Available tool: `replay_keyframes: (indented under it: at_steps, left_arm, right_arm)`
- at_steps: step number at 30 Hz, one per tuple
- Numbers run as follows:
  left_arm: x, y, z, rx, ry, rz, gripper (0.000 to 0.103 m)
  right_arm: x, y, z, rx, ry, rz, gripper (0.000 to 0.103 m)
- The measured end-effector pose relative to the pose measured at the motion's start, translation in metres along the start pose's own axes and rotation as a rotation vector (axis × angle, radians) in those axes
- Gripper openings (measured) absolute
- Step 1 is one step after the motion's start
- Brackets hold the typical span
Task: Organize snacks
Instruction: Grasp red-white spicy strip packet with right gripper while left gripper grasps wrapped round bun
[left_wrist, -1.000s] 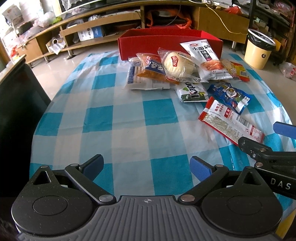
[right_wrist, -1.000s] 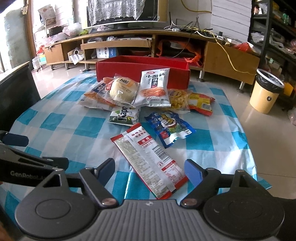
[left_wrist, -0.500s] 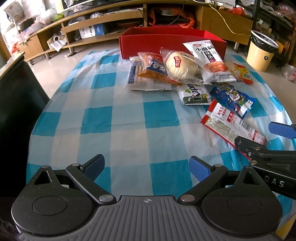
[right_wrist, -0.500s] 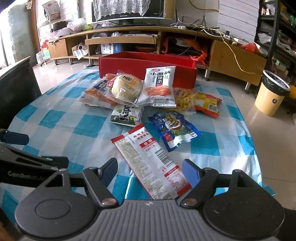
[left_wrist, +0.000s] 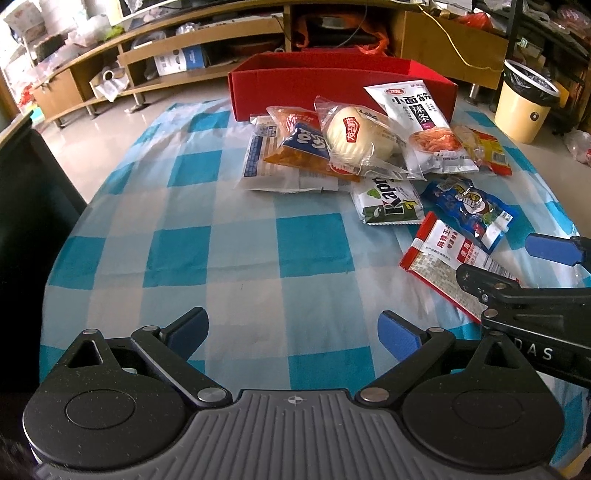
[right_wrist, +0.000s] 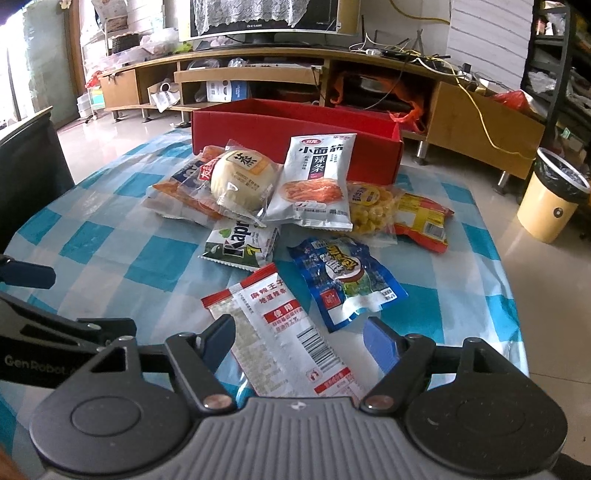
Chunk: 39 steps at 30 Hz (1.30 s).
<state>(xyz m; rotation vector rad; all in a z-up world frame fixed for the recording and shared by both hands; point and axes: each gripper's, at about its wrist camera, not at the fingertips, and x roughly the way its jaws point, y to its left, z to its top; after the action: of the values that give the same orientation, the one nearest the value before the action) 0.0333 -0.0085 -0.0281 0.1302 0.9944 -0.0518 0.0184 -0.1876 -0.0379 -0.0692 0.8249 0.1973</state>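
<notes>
**A:** What do I have in front of me, biggest first?

**B:** I see the bench under a blue and white checked cloth. At its far edge stands the red box, open at the top. The snacks lie in a loose heap just in front of it.

**A:** Which snacks can I make out?

**B:** From my right wrist camera the long red and white packet lies flat and nearest to me, running back between the fingers of my right gripper. Just beyond it to the right is the blue packet, and to the left the green and white Kapri packet. Behind those, the white noodle-snack bag leans against the box, the wrapped round bun sits on top of an orange and blue bag, and a clear bag of yellow puffs lies beside a red and yellow packet.

**A:** And the grippers?

**B:** My right gripper has its jaws apart, one either side of the long packet, and the pads do not press on it. My left gripper is apart too, over bare cloth with nothing between its fingers. A yellow bin stands on the floor past the bench
</notes>
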Motion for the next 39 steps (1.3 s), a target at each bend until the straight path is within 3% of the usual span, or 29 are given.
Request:
replay_keyframes:
  at_steps: [11,20,31,32,34,39]
  left_arm:
    - [0.008,-0.003,0.008,0.000,0.017,-0.019,0.100]
    - [0.016,0.018,0.007,-0.061,0.049,-0.010,0.101]
    - [0.020,0.020,0.009,-0.063,0.053,-0.039,0.101]
    - [0.020,0.021,0.010,-0.061,0.052,-0.040,0.101]
    - [0.019,0.021,0.012,-0.062,0.048,-0.045,0.101]
    - [0.020,0.020,0.026,-0.077,0.040,-0.067,0.101]
  right_arm:
    - [0.010,-0.010,0.005,0.021,0.015,0.022,0.074]
    - [0.019,-0.007,0.001,-0.035,0.045,0.055,0.073]
    - [0.042,-0.001,0.019,-0.257,0.168,0.217,0.073]
    - [0.044,-0.004,0.022,-0.239,0.188,0.231,0.071]
    - [0.047,-0.005,0.026,-0.206,0.211,0.252,0.058]
    - [0.041,-0.014,0.026,-0.111,0.219,0.268,0.047]
